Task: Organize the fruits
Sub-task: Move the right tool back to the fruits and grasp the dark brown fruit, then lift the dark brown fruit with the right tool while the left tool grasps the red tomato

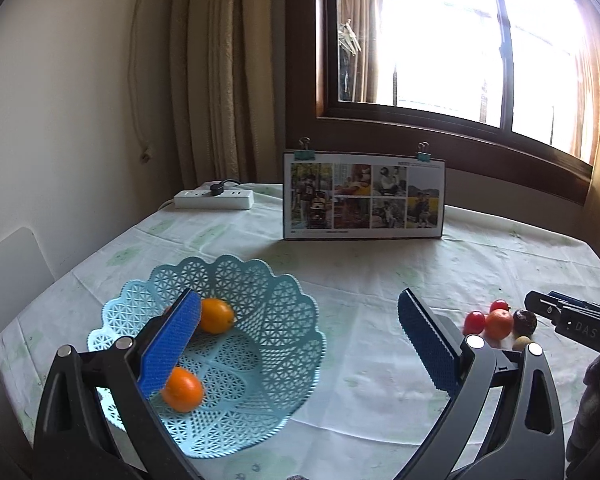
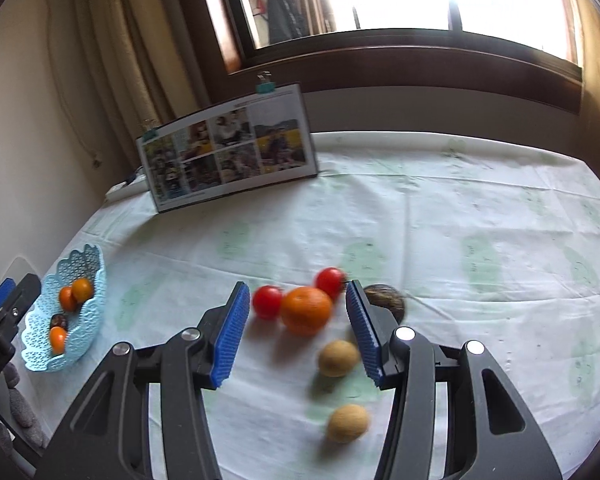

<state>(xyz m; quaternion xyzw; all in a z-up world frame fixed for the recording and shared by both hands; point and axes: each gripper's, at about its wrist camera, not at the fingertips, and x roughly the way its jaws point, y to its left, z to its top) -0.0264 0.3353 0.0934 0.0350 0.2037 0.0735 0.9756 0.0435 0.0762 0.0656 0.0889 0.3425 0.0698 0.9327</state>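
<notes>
My left gripper (image 1: pixel 299 297) hangs open over the near right side of a light blue lattice basket (image 1: pixel 284 320), empty. Two oranges (image 1: pixel 216 315) (image 1: pixel 183 389) lie in the basket, partly behind the left finger. The right wrist view shows a third orange (image 2: pixel 57 339) and a dark fruit (image 2: pixel 59 322) in there too. My right gripper (image 2: pixel 297 286) is open, low over the loose fruit. An orange (image 2: pixel 306 310) and a red tomato (image 2: pixel 267 301) sit between its fingers. A second tomato (image 2: pixel 331 282), a dark fruit (image 2: pixel 384 300) and two tan round fruits (image 2: pixel 338 358) (image 2: pixel 347 423) lie close by.
A photo board (image 1: pixel 364 196) held by binder clips stands at the back of the table, with a white power strip (image 1: pixel 214 199) to its left. The pale tablecloth (image 2: pixel 480 220) stretches right of the fruit. A white chair back (image 1: pixel 12 260) is at the left edge.
</notes>
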